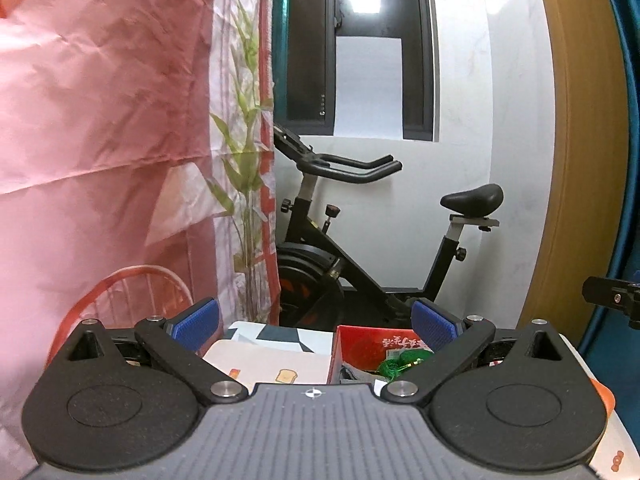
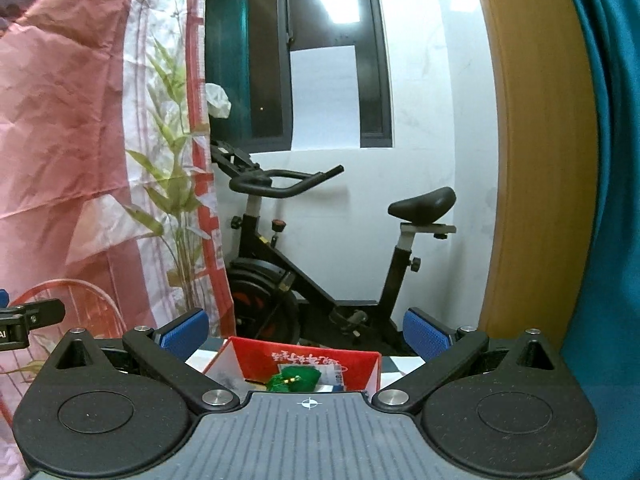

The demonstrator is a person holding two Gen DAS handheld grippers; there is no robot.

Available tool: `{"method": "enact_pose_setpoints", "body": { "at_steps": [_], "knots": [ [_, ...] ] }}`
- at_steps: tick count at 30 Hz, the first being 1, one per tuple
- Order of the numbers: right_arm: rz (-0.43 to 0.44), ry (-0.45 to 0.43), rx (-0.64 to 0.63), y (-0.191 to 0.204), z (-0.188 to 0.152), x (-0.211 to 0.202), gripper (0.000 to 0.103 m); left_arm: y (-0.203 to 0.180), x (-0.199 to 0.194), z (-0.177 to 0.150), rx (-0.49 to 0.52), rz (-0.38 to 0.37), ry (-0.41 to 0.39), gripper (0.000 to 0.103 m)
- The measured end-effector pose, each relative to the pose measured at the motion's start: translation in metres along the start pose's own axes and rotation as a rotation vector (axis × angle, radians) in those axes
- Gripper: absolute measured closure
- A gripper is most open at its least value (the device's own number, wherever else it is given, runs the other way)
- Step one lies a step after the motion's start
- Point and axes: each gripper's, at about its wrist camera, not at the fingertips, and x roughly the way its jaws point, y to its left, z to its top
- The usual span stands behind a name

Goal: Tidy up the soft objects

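Red box (image 2: 308,364) with green soft item (image 2: 295,382): below and ahead, centred between right gripper (image 2: 306,330) jaws; both grippers spread wide, empty; left gripper (image 1: 316,320) offset, box toward its right finger.

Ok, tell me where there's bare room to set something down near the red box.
Free: the pale mat left of the red box, between it and the pink curtain. Crowded: inside the box, where green soft items lie. Both grippers are open, empty.

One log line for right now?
left gripper: open, empty | right gripper: open, empty | red box: ahead, green item inside
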Motion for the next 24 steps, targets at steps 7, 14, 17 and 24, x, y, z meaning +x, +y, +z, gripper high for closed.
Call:
{"method": "enact_pose_setpoints", "body": {
  "at_steps": [7, 14, 17, 24],
  "knots": [
    [-0.003, -0.032, -0.029, 0.01, 0.002, -0.029, 0.0, 0.004, -0.026, -0.001, -0.011, 0.001, -0.02, 0.0],
    [0.008, -0.049, -0.032, 0.015, 0.0, -0.039, 0.0, 0.006, -0.03, -0.002, -0.021, -0.007, -0.014, 0.0],
    [0.017, -0.06, -0.039, 0.017, -0.001, -0.043, 0.0, 0.005, -0.031, -0.003, -0.016, 0.003, -0.015, 0.0],
    [0.019, -0.061, -0.04, 0.017, -0.001, -0.045, 0.0, 0.005, -0.032, -0.005, -0.015, 0.004, -0.014, 0.0]
  ]
}}
